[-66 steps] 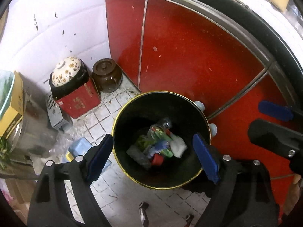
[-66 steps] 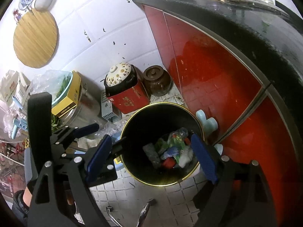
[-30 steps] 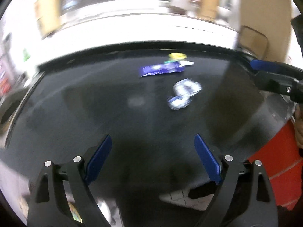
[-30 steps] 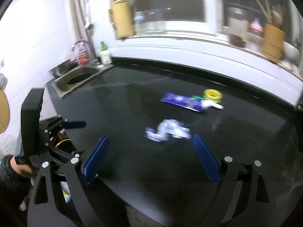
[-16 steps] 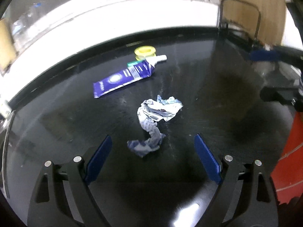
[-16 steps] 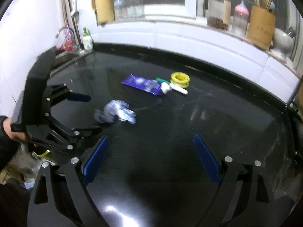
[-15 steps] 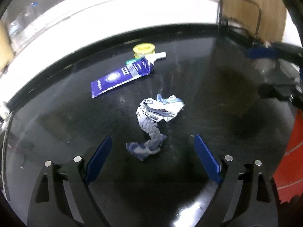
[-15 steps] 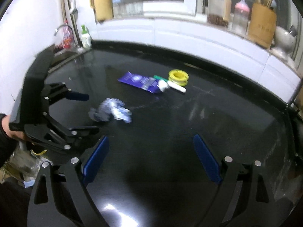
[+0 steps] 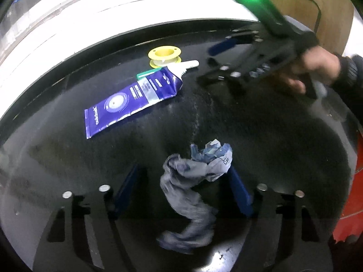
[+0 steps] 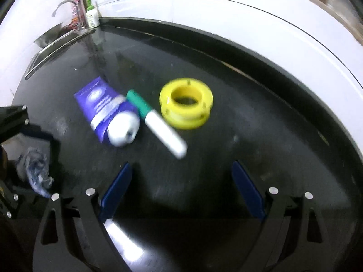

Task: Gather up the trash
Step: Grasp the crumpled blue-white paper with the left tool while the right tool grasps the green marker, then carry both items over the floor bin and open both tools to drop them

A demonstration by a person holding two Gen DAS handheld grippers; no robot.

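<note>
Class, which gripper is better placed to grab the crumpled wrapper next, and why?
Left. The crumpled wrapper lies between the open left gripper's fingers. The right gripper, also open, faces the marker and yellow spool instead.

Bare counter right of spool (tube left)

The right hand-held gripper hangs over the black tabletop, blue fingers spread wide with nothing between them. Just ahead lie a white-and-green marker, a yellow spool beside it, and a purple tube. The crumpled wrapper sits far left, inside the left hand-held gripper.
</note>
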